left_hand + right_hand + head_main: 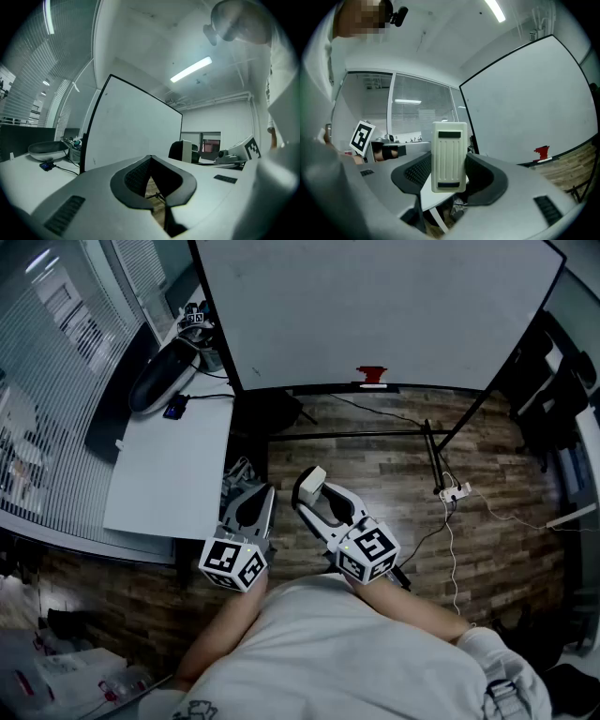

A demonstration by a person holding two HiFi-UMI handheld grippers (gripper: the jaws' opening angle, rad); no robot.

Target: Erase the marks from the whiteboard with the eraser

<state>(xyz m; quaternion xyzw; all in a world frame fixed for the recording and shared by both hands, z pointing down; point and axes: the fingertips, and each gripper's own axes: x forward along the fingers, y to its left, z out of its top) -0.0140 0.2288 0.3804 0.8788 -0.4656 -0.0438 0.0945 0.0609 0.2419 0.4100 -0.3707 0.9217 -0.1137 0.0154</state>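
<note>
The whiteboard stands ahead on its frame, and its face looks blank in every view. A small red object rests on its bottom ledge. My right gripper is shut on a white ribbed eraser, held upright well short of the board. My left gripper hangs beside it over the desk corner, shut with nothing in it.
A white desk lies to my left with a dark rounded object and cables at its far end. The board's stand legs cross the wooden floor. A power strip with cable lies at the right, near dark equipment.
</note>
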